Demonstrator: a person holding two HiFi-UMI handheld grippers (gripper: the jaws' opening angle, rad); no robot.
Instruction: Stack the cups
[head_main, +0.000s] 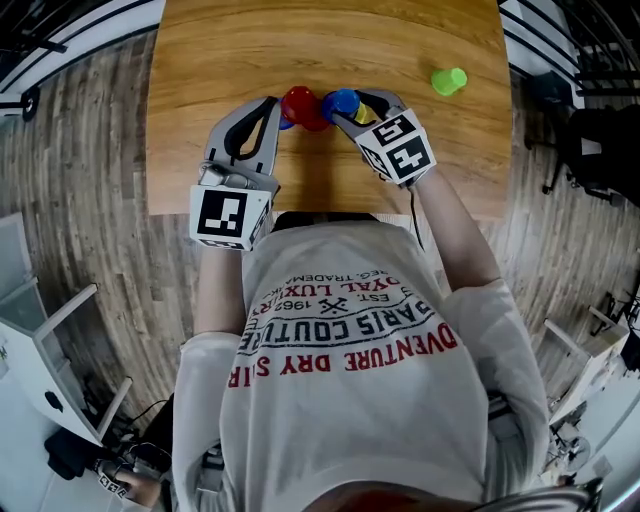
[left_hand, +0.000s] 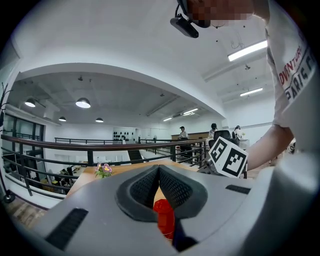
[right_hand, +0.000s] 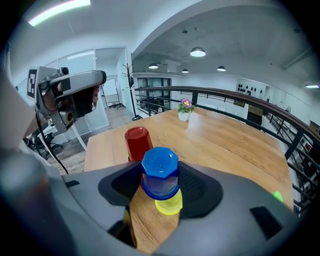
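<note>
The blue cup (right_hand: 160, 172) is upside down between the jaws of the right gripper (right_hand: 160, 181), with its eight-sided base up and its see-through wall darker at the rim. The jaws stand wide but are filled: both pads press on the cup's flanks. This side grip leaves the mouth free to drop over another cup. Right under that mouth the yellow cup (right_hand: 169, 205), also inverted, peeks out on the table (head_main: 250, 50). I cannot tell whether the blue one is seated on it, so I judge this stacking step to be in hand, not done. Just behind stands the red cup (right_hand: 137, 142), base up and glossy, near enough to be a likely next pick. The left gripper (left_hand: 159, 172) points about level beside it, tips closed together and gripping nothing; the red shows only through the slit between them. The green cup (head_main: 449, 80) is well apart, toward the table's far right corner
</note>
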